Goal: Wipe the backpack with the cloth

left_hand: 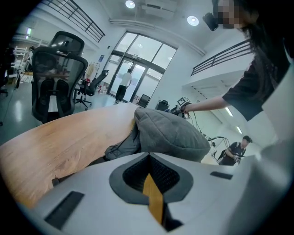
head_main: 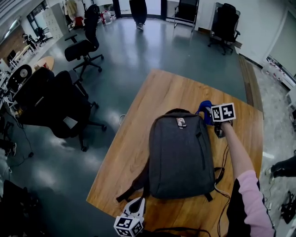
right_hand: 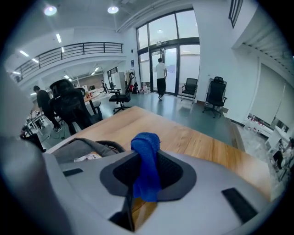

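Observation:
A dark grey backpack [head_main: 180, 157] lies flat on the wooden table [head_main: 152, 102], its top handle toward the far side. My right gripper [head_main: 209, 114] hovers at the backpack's far right corner, shut on a blue cloth [head_main: 205, 110]. In the right gripper view the cloth [right_hand: 146, 172] hangs bunched out of the jaws, with the backpack's top [right_hand: 80, 149] low at the left. My left gripper [head_main: 138, 204] sits at the table's near edge, just off the backpack's bottom left corner, shut and empty. The left gripper view shows the backpack's bottom end [left_hand: 172, 131] close ahead.
Backpack straps [head_main: 132, 187] trail off its near left corner, and black cables [head_main: 221, 172] lie along its right side. Black office chairs [head_main: 53, 104] stand on the floor to the left. A person [head_main: 138, 11] walks by the far doors, and another person [head_main: 283, 167] is at the right.

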Action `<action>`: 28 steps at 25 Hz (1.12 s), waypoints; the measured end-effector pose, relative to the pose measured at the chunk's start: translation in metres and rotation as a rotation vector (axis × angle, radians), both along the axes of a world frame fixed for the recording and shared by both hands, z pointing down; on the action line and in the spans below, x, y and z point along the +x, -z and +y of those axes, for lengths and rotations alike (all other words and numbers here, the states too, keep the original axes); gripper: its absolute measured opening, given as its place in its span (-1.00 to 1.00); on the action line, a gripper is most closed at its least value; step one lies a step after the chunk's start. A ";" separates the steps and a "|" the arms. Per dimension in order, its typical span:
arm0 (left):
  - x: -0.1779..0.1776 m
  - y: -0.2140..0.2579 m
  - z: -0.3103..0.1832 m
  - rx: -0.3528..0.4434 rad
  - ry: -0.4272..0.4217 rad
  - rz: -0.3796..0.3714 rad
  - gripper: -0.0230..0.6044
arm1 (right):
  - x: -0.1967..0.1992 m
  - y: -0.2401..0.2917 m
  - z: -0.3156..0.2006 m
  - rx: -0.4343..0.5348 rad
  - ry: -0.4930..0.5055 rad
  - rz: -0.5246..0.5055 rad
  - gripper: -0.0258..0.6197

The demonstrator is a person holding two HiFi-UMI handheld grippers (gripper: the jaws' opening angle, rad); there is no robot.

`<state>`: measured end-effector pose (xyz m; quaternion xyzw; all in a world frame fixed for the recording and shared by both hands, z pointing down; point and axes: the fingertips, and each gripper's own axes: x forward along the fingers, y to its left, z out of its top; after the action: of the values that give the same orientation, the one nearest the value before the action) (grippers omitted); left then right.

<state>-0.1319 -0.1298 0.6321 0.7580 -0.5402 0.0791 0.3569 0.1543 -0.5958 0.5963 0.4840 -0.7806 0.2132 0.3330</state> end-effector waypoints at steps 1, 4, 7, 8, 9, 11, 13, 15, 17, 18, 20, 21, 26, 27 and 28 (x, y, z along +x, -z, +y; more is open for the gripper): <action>0.000 -0.006 0.002 0.004 -0.001 0.005 -0.93 | -0.005 -0.002 0.000 -0.007 0.015 0.017 -0.65; -0.001 -0.010 0.004 0.009 0.006 0.015 -0.93 | -0.028 -0.005 0.002 -0.022 0.074 0.036 -0.65; -0.004 -0.009 0.003 0.013 0.017 0.021 -0.93 | -0.055 -0.008 0.004 -0.029 0.127 0.046 -0.65; -0.005 -0.008 0.003 0.014 0.021 0.022 -0.93 | -0.063 -0.008 0.004 -0.029 0.145 0.055 -0.65; -0.006 -0.007 0.004 0.016 0.025 0.023 -0.93 | -0.071 -0.009 0.005 -0.027 0.161 0.066 -0.65; -0.010 -0.005 0.006 0.021 0.034 0.024 -0.93 | -0.085 -0.007 0.005 -0.017 0.187 0.083 -0.65; -0.015 -0.004 0.008 0.025 0.045 0.024 -0.93 | -0.100 -0.004 0.005 -0.008 0.205 0.078 -0.65; -0.021 -0.004 0.010 0.028 0.061 0.025 -0.93 | -0.119 -0.001 0.006 -0.003 0.223 0.061 -0.65; -0.030 -0.003 0.013 0.030 0.080 0.027 -0.93 | -0.142 0.001 0.008 0.000 0.249 0.043 -0.65; -0.034 -0.003 0.014 0.031 0.090 0.028 -0.93 | -0.154 0.002 0.010 0.000 0.264 0.033 -0.65; -0.043 -0.002 0.017 0.035 0.108 0.029 -0.93 | -0.180 0.004 0.015 -0.003 0.300 0.019 -0.65; -0.047 -0.002 0.018 0.037 0.115 0.029 -0.93 | -0.193 0.005 0.018 -0.005 0.322 0.018 -0.65; -0.066 0.002 0.024 0.051 0.152 0.026 -0.93 | -0.251 0.007 0.036 -0.009 0.441 0.043 -0.65; -0.071 0.003 0.026 0.054 0.162 0.025 -0.93 | -0.262 0.009 0.039 -0.009 0.461 0.045 -0.65; -0.076 0.004 0.027 0.055 0.173 0.025 -0.93 | -0.271 0.010 0.042 -0.010 0.478 0.049 -0.65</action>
<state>-0.2074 -0.1023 0.6282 0.7191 -0.6010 0.0234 0.3481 -0.1168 -0.5538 0.5866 0.2889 -0.8637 0.1205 0.3950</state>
